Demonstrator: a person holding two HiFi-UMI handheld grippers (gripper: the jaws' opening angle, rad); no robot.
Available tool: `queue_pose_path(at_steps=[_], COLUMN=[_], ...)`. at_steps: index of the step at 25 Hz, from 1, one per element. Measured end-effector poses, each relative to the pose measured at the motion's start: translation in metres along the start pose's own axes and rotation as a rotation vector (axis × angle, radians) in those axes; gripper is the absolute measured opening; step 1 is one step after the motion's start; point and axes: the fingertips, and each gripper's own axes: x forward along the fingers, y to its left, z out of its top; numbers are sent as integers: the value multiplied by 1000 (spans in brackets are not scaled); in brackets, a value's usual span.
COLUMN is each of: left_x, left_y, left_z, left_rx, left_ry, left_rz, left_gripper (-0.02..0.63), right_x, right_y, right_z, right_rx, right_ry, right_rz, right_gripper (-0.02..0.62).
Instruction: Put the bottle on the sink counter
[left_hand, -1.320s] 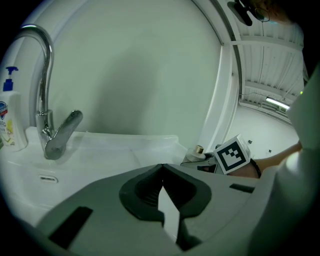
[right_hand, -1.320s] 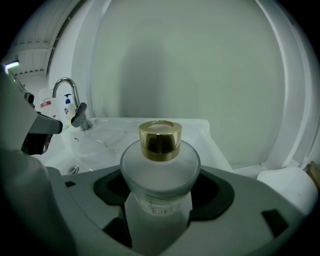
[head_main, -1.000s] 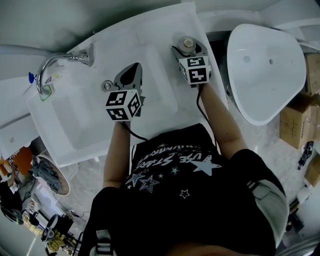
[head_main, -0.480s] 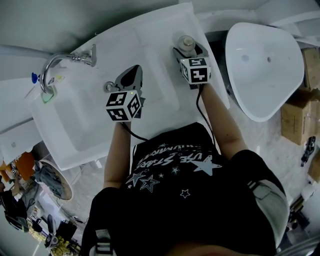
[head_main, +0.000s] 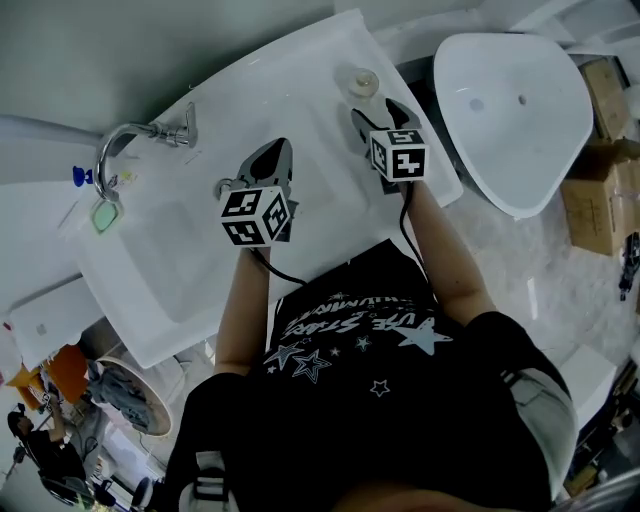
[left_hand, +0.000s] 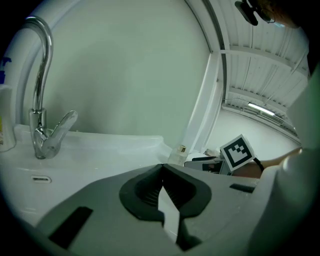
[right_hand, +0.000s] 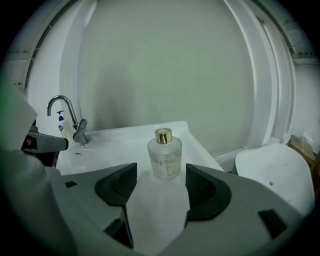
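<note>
The round frosted-glass bottle with a gold cap (right_hand: 164, 154) stands upright on the white sink bench (head_main: 300, 90), near the bench's far right corner. The right claw (head_main: 378, 112) is spread wide, and the bottle sits just beyond its tips at 12 o'clock, touching neither grey ribbed pad (right_hand: 120, 187). The left claw (left_hand: 161, 172) is pressed together with nothing in it, held over the bench at 9 o'clock from the right one and well apart from the bottle. The curved chrome faucet (head_main: 125, 145) rises at 10 o'clock from the left claw, behind the sunken white basin (head_main: 150, 250). A small white soap bottle with a blue top (right_hand: 61, 122) stands beside the faucet. A loose white washbasin (head_main: 510, 120) lies off the bench at 3 o'clock
</note>
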Motion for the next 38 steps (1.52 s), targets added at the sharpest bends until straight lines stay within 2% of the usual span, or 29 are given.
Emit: queue_pose_path(at_steps=[1,2,3,6,21,27,38], left_x=[-1,-2,-4,-7,-30,-71,-139], left_y=[-1,-2,-4,-8,-32,-64,-112], left_z=[1,1,2,2,-29,-34,-51], left_rx=[5,10,13,19,63,104,131], left_ry=[-2,-4,-7,-10,14,-3,-49], left_rz=[-10,-18,-25,-41,-52,-62,-76], left_gripper=[8,8,8,8,8,8,8], right_x=[-6,-13,-19,-30,-78,-135,-216], right_y=[1,2,4,9,32,49,78], right_z=[4,9,14,19,-6,-16,-32], right_rx=[-1,-9,-22,-31,13,5,-17], right_ry=[-23,-53,-82,-117,-158,-191,-243], right_rz=[-16,-36,-52,-57,-23,-11,3], right_gripper=[286,159,81,14,6,6,6])
